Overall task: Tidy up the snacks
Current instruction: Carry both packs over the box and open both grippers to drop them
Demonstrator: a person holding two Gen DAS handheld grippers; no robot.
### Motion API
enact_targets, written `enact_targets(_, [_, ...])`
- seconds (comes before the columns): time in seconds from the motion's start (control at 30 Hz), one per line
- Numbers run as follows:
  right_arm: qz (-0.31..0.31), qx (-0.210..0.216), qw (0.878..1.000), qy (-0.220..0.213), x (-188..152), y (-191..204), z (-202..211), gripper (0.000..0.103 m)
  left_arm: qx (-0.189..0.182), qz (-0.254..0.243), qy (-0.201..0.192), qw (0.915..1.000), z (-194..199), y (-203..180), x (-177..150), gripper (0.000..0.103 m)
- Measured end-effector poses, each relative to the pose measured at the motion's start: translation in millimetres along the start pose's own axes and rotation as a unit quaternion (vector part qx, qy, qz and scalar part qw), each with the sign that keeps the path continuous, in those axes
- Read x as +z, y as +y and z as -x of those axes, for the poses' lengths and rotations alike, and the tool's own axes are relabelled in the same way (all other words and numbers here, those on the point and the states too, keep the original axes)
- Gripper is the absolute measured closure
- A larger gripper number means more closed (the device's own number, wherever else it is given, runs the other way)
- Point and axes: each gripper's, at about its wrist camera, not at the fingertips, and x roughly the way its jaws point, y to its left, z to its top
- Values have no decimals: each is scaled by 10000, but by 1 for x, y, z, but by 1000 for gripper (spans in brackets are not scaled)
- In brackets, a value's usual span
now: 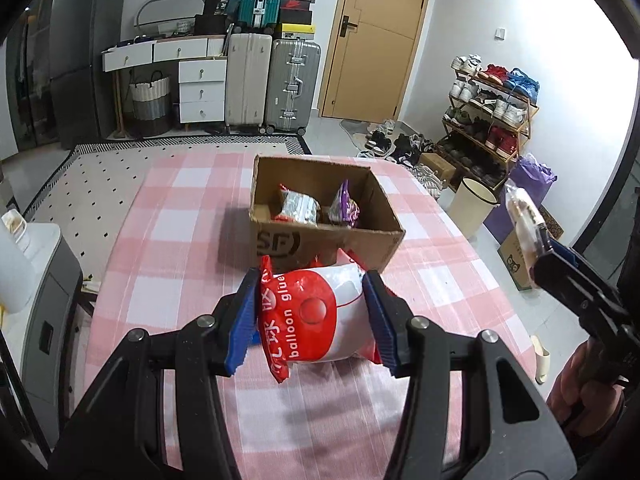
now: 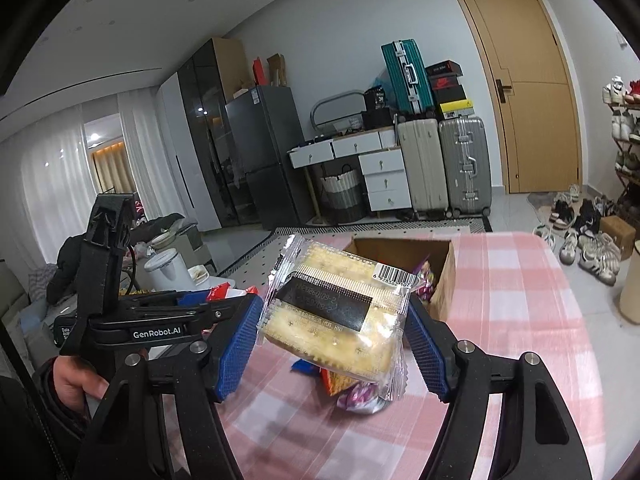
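My left gripper (image 1: 312,316) is shut on a red and white snack bag (image 1: 320,316) marked "balloon glue", held above the pink checked tablecloth (image 1: 180,240) just in front of an open cardboard box (image 1: 320,240). The box holds a red and silver packet (image 1: 298,208) and a purple packet (image 1: 346,208). My right gripper (image 2: 332,324) is shut on a clear-wrapped cracker pack (image 2: 336,320), raised above the table. The same pack (image 1: 524,220) shows at the right of the left wrist view. Several loose snack packets (image 2: 352,388) lie on the cloth under it.
The box (image 2: 444,276) stands mid-table in the right wrist view too. The left gripper's body (image 2: 120,312) is at the left there. A white bin (image 1: 474,204) and a shoe rack (image 1: 492,120) stand right of the table. Suitcases (image 1: 272,84) and drawers stand beyond.
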Motion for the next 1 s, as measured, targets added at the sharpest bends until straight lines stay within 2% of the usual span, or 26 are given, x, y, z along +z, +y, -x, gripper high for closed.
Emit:
enact_targets(0.47, [291, 170, 9994, -52, 45, -26, -43, 31, 27, -167, 168, 9997, -57, -12, 45, 55])
enact_targets(0.8, [169, 171, 9997, -16, 76, -43, -74, 31, -22, -53, 226, 9997, -102, -8, 93, 55])
enact_targets(1.0, [123, 145, 9998, 104, 87, -52, -99, 31, -101, -76, 407, 9991, -133, -4, 106, 57])
